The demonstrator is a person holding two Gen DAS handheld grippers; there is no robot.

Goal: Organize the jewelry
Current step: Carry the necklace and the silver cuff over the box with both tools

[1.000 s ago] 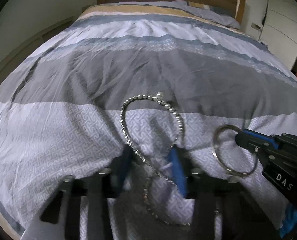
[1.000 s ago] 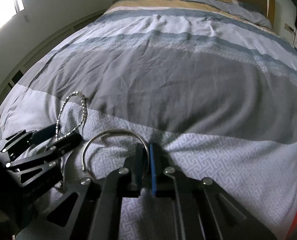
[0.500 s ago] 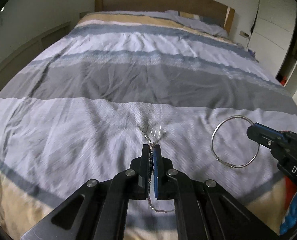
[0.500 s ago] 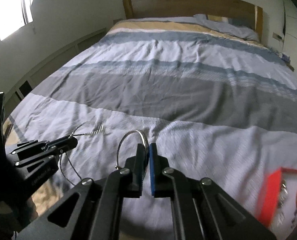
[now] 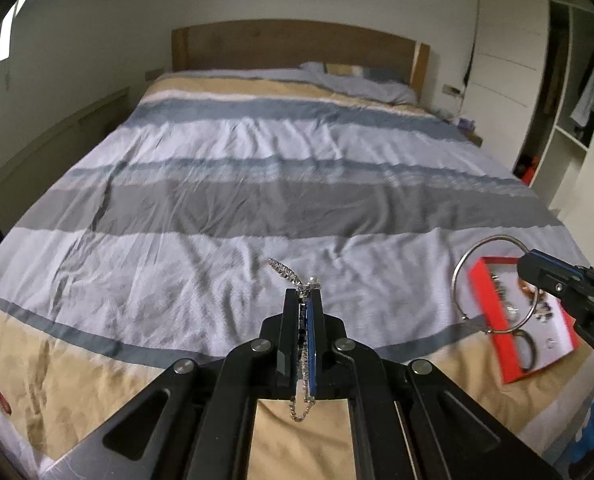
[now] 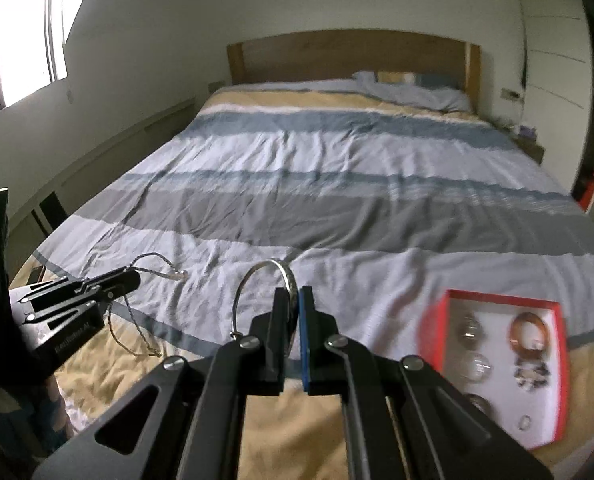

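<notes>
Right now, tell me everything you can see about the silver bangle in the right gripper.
The silver bangle is a thin, polished metal hoop with a small fitting hanging at its lower end. It stands on edge, lifted clear of the striped bedspread, pinched at its rim by the shut right gripper. Nothing else touches it; the red jewelry box lies to its right.

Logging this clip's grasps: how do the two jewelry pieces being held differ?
The bangle in the right hand-held gripper is a rigid, plain metal hoop; the chain bracelet in the left hand-held gripper is limp and beaded, drooping both ways. Both are silver, clamped and lifted off the bed.
</notes>
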